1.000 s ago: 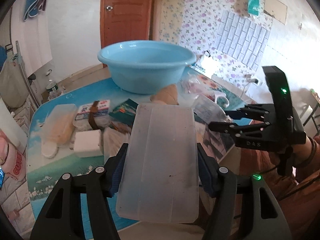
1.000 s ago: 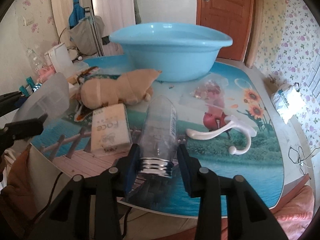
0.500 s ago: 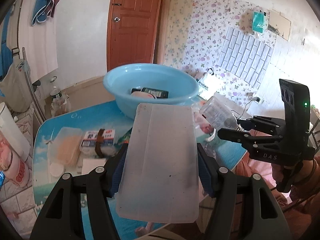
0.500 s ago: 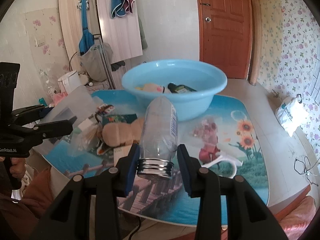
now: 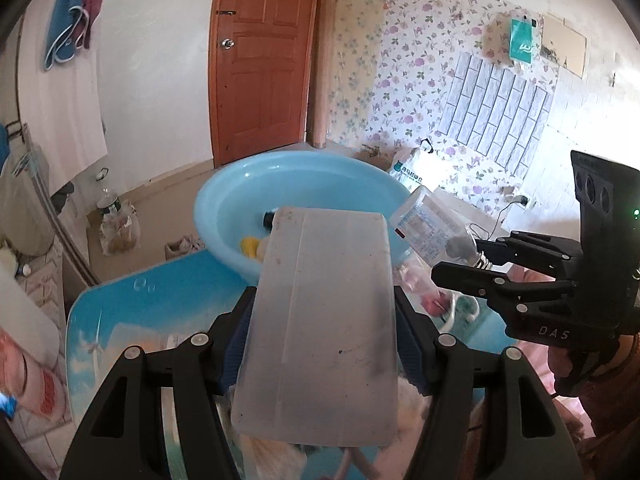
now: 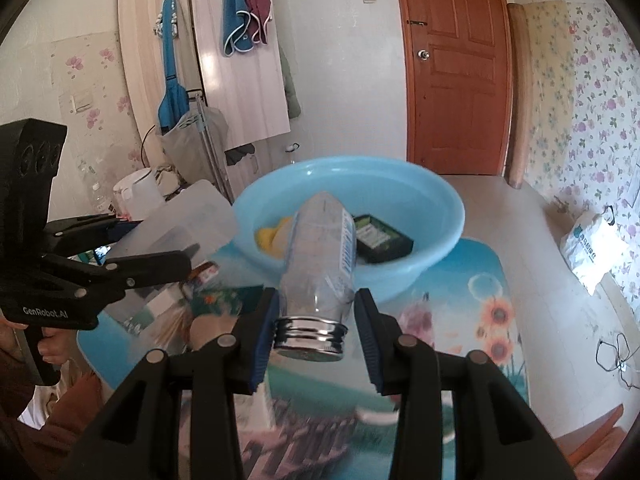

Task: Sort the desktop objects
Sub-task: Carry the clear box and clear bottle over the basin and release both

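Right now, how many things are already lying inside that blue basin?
3 that I can see: a yellow object at the left, a pale object beside it, and a dark box at the right of the blue basin. The held bottle may hide more.

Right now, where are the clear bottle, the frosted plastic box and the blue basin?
clear bottle [image 6: 320,256], right wrist view, mid-body beside the label.
frosted plastic box [image 5: 320,320], left wrist view, middle of its flat face.
blue basin [image 6: 436,196], right wrist view, far inner wall.
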`<act>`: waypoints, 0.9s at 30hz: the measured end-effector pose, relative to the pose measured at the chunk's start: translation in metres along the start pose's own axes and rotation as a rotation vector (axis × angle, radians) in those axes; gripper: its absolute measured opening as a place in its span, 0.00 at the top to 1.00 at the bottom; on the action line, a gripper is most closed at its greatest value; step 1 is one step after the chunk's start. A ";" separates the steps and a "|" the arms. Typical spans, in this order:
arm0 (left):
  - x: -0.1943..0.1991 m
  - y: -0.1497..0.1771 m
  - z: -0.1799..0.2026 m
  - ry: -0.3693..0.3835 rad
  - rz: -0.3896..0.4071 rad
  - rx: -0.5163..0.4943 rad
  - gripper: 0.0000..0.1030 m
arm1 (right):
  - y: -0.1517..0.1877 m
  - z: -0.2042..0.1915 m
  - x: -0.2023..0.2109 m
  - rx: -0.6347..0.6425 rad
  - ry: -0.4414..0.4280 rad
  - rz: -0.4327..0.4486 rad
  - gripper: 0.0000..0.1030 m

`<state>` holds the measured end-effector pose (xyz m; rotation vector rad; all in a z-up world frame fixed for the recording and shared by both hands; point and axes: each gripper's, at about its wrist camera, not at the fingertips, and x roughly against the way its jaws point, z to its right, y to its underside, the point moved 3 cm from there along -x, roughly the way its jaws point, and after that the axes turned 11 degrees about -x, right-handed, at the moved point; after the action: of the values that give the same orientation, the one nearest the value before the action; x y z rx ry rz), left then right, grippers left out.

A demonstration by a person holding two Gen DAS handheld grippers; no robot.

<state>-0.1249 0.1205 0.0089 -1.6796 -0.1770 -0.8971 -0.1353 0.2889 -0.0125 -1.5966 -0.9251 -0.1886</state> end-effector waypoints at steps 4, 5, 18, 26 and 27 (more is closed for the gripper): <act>-0.017 -0.018 -0.001 0.012 0.007 -0.026 0.39 | -0.013 0.007 -0.013 0.001 0.011 -0.003 0.63; -0.022 -0.022 -0.001 0.014 0.003 -0.030 0.39 | -0.015 0.008 -0.016 0.002 0.011 -0.004 0.63; -0.087 -0.044 -0.018 0.016 -0.048 -0.031 0.38 | -0.033 0.029 -0.054 -0.028 0.020 -0.028 0.63; -0.099 -0.052 -0.021 0.010 -0.056 -0.031 0.34 | -0.036 0.034 -0.068 -0.026 0.028 -0.025 0.62; -0.099 -0.051 -0.021 0.014 -0.063 -0.030 0.32 | -0.037 0.034 -0.068 -0.025 0.030 -0.024 0.62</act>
<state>-0.2309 0.1517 -0.0141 -1.7032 -0.2086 -0.9622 -0.2171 0.2874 -0.0341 -1.6021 -0.9221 -0.2407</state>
